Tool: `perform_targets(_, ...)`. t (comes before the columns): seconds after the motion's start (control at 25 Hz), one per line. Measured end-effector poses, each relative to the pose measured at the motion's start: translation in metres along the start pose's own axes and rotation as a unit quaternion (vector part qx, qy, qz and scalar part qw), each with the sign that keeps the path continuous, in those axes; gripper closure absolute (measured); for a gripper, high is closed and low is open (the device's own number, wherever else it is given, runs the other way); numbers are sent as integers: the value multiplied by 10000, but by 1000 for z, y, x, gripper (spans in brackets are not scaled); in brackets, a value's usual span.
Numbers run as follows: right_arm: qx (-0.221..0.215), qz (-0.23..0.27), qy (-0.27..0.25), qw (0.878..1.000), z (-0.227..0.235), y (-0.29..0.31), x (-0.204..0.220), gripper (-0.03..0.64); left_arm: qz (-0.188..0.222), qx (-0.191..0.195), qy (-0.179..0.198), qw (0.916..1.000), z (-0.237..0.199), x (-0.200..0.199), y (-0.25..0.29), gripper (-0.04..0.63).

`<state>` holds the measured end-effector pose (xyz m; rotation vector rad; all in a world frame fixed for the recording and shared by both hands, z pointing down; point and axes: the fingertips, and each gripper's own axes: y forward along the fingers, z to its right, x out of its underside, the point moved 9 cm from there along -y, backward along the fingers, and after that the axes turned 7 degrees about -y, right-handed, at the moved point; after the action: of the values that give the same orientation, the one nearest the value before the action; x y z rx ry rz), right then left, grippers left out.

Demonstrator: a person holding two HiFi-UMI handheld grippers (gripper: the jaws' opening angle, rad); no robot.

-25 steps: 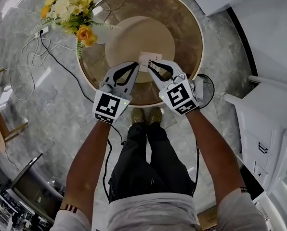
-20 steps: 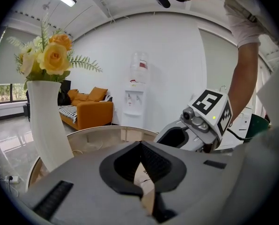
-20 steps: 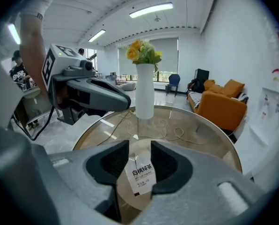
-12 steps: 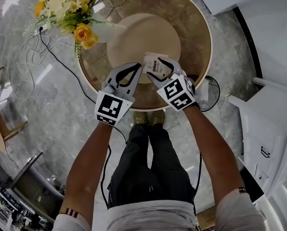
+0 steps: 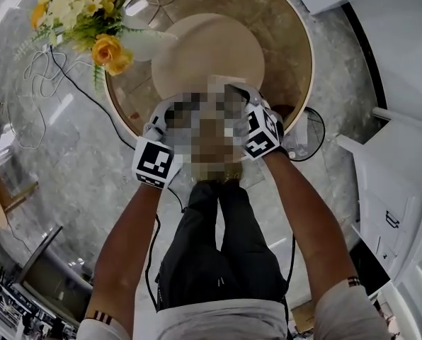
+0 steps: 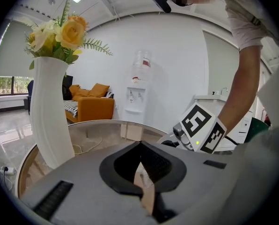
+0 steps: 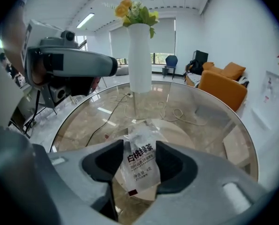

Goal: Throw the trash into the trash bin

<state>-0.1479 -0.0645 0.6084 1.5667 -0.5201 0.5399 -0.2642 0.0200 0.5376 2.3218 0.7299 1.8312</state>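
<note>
A clear plastic packet [image 7: 142, 168] with printed writing lies on the round glass table [image 5: 285, 44]. My right gripper [image 7: 140, 146] points down at it. Its jaws stand on either side of the packet and are closing, and I see no pad pressing on it. My left gripper [image 6: 140, 149] hovers just left of it over the table with its tips together. A thin tan sliver shows in the gap behind those tips, and I cannot tell what it is. In the head view a mosaic patch hides both pairs of jaws; only the marker cubes [image 5: 154, 163] [image 5: 263, 132] show.
A white vase of yellow flowers [image 5: 137, 44] [image 7: 140, 55] [image 6: 48, 121] stands at the table's far left. A dark wire bin [image 5: 306, 129] sits on the floor by the table's right edge. White cabinets [image 5: 388, 168] line the right side. A cable [image 5: 76, 83] trails over the floor at the left.
Both grippers have sunk toward the table top. The right one tipped downward and its jaws spread around the packet. The left one stayed shut.
</note>
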Motion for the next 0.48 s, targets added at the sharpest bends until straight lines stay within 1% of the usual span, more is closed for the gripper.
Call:
perform_targets(0.04, 14, 20, 14, 10000, -1, 0, 1, 405, 3, 6, -7, 10000, 0, 1, 0, 595)
perform_targets(0.08, 36, 32, 16, 10000, -3, 0, 1, 437, 5, 17, -13, 10000, 0, 2, 1, 595)
perform_targets(0.12, 65, 39, 7, 10000, -4, 0, 2, 502, 6, 31, -18, 10000, 0, 3, 1, 595)
perform_targets(0.2, 107, 47, 9, 9999, -7, 0, 3, 546, 9, 62, -27, 10000, 1, 4, 2, 595)
perform_targets(0.28, 129, 42, 39, 9999, -8, -1, 3, 563, -5, 97, -18, 10000, 3, 6, 1, 595)
perform_targets(0.36, 166, 62, 62, 9998, -11, -6, 4, 598, -29, 139, 9, 9999, 7, 7, 1, 595)
perform_targets(0.48, 362, 251, 231, 9988, -13, -24, 7, 605, -21, 229, 47, 9997, 17, 4, 1, 595)
